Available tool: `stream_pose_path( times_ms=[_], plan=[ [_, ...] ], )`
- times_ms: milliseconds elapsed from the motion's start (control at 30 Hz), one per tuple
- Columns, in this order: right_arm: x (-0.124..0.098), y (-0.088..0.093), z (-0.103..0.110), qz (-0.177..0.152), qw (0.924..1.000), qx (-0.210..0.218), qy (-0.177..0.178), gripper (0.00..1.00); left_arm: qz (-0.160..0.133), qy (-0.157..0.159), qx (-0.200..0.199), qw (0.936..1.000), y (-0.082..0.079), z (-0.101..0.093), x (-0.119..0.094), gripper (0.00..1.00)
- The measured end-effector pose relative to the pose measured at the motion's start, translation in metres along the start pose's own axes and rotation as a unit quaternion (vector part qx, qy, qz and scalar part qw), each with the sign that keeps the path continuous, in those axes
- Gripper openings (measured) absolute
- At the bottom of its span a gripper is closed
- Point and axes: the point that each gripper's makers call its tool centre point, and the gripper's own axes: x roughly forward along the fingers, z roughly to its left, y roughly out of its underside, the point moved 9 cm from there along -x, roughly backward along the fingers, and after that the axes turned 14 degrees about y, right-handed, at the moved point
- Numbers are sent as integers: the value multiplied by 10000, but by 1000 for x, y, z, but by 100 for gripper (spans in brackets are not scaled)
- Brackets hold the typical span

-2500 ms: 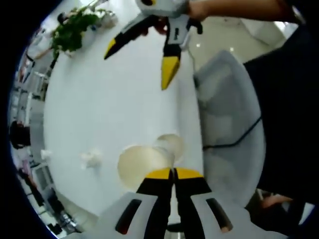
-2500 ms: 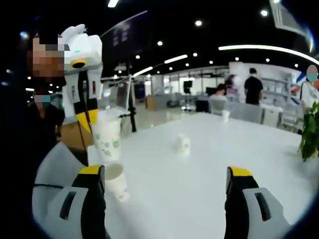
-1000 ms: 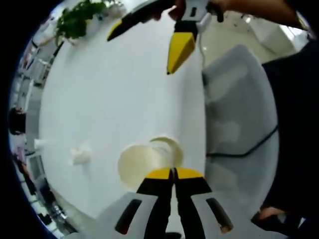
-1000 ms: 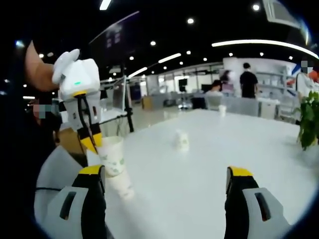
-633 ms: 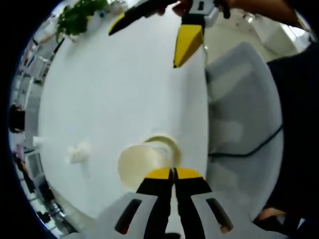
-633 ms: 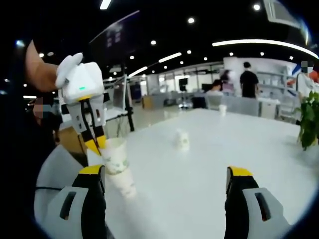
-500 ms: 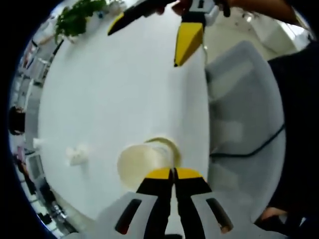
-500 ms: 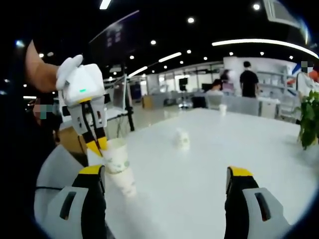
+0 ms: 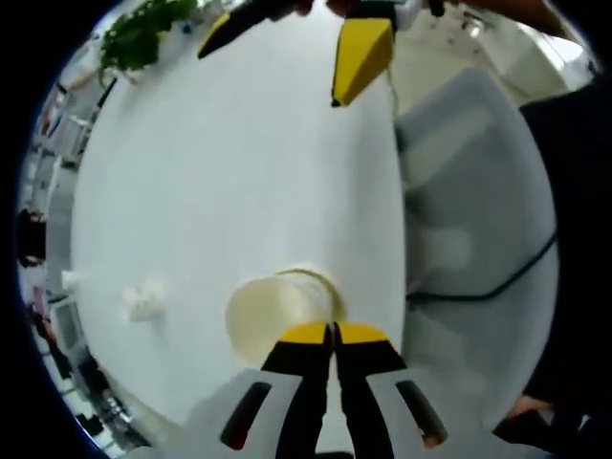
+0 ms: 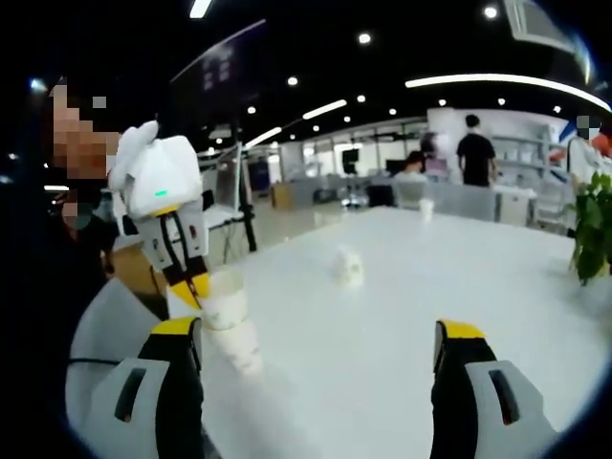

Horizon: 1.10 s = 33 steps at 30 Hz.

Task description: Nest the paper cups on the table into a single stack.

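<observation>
My left gripper point(image 9: 333, 329) is shut on the rim of a white paper cup point(image 9: 272, 316) with a green print, and I look down into its mouth. That cup sits partly inside a second cup point(image 9: 317, 278) standing near the table's edge. In the right gripper view the left gripper point(image 10: 195, 287) pinches the upper cup point(image 10: 226, 302) above the lower cup point(image 10: 245, 350). My right gripper point(image 10: 317, 335) is open and holds nothing; its yellow fingertips point(image 9: 359, 55) hang over the table. A third small cup point(image 10: 347, 268) stands mid-table, also seen as the cup point(image 9: 142, 302).
The white table point(image 9: 239, 163) is long. A grey chair point(image 9: 469, 191) stands beside the table's edge with a black cable across it. A green plant point(image 10: 593, 239) is at the far end, and a distant cup point(image 10: 426, 208). People stand in the office behind.
The left gripper has lowered its cup so it has sunk deeper into the cup on the table. The right gripper has stayed open and nearly still.
</observation>
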Motion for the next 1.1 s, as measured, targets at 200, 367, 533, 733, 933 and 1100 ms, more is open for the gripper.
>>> stream_pose_path(
  times_ms=[200,367,533,733,933,1100],
  plan=[
    [-1,2,1,35,10000,-6,-1,100,50,16,68,10000,1,-1,4,0],
    [-1,3,2,43,10000,-10,-7,100,41,42,69,10000,0,-2,9,0],
    [-1,2,2,42,10000,-4,0,100,34,54,64,10000,-1,-3,14,0],
    [-2,3,2,61,10000,7,13,100,28,73,57,10000,0,-2,16,0],
    [-2,5,2,71,10000,27,23,100,-7,147,54,9999,-1,-1,21,1],
    [-2,5,0,68,10000,41,45,100,-81,169,42,9998,-1,0,20,1]
  ],
)
